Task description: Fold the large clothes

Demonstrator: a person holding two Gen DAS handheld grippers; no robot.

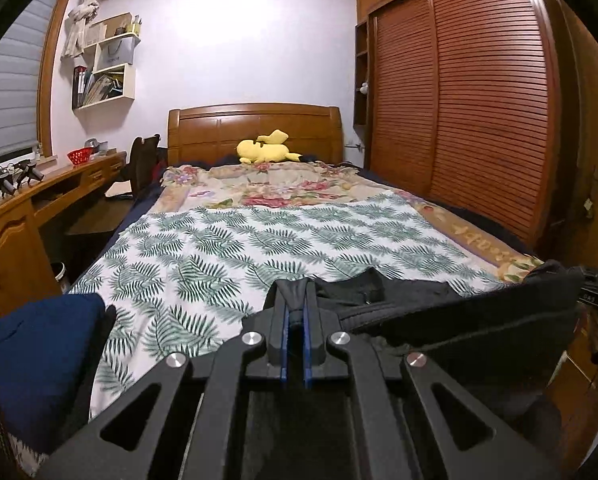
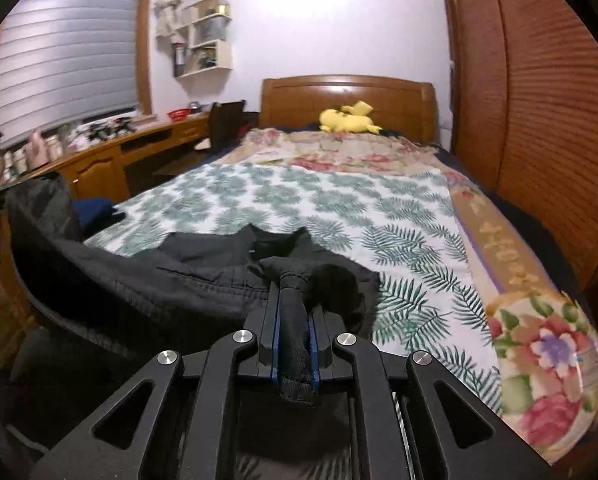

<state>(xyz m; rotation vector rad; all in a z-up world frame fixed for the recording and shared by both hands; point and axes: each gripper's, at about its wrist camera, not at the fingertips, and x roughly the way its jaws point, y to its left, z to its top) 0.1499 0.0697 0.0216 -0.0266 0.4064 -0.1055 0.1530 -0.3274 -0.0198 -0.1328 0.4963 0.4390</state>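
A large black garment (image 1: pixel 471 320) hangs between my two grippers over the near end of the bed. My left gripper (image 1: pixel 295 300) is shut on a bunched edge of it, with the cloth stretching off to the right. My right gripper (image 2: pixel 295 292) is shut on another bunched edge of the black garment (image 2: pixel 171 280), which spreads to the left and partly rests on the leaf-print sheet (image 2: pixel 339 208). The leaf-print sheet (image 1: pixel 239 248) lies flat across the bed.
A dark blue cloth (image 1: pixel 39 356) lies at the bed's near left corner. A floral blanket (image 1: pixel 275 184) and a yellow plush toy (image 1: pixel 265 148) lie near the headboard. A wooden desk (image 1: pixel 31 208) runs along the left, a slatted wardrobe (image 1: pixel 471 100) along the right.
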